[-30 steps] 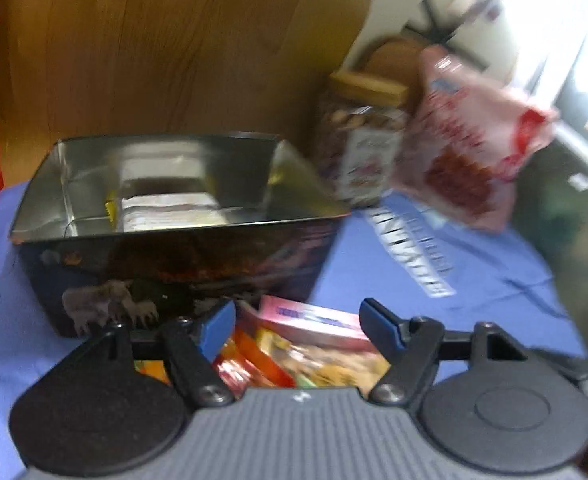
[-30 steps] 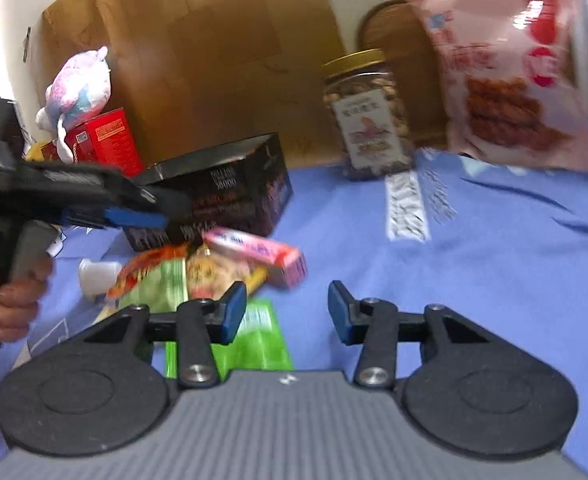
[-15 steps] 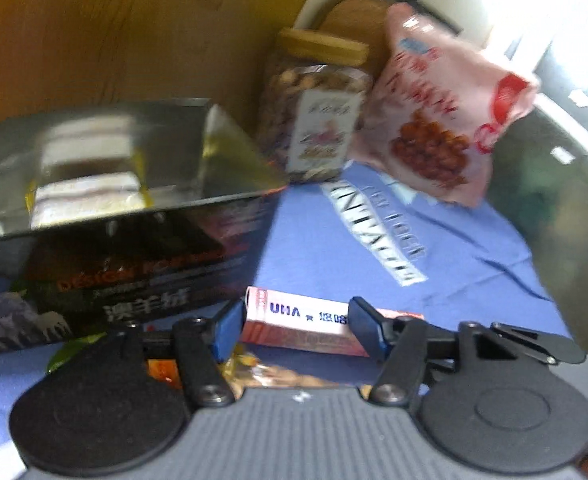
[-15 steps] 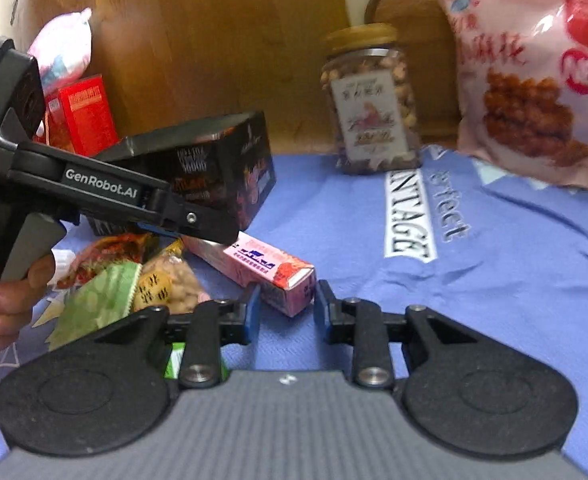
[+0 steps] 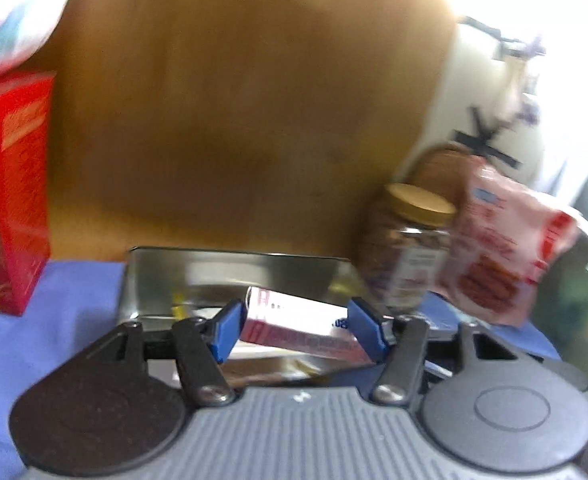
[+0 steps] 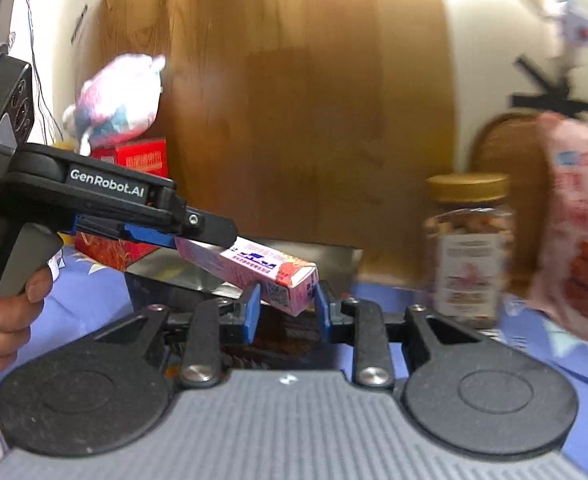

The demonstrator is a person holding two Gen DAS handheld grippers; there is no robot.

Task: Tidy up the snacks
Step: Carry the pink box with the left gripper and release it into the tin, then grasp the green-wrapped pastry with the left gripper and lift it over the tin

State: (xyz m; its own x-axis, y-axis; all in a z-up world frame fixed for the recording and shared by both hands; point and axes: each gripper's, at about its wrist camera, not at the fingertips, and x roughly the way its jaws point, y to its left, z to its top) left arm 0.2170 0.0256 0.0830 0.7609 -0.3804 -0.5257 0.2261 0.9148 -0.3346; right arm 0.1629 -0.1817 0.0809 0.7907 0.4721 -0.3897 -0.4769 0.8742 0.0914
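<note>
We read "GenRobot.AI" in white on the black body of the left gripper (image 6: 197,236), right wrist view. At the left edge of that same housing, a partial "S". The pink snack box (image 6: 253,266) carries blue print and a QR code; its text is too blurred to read. The jar label (image 6: 468,268) and pink bag (image 6: 582,224) are illegible.

Ahead I see a wooden board (image 6: 294,120), with a plush toy (image 6: 117,96) up to its left.
</note>
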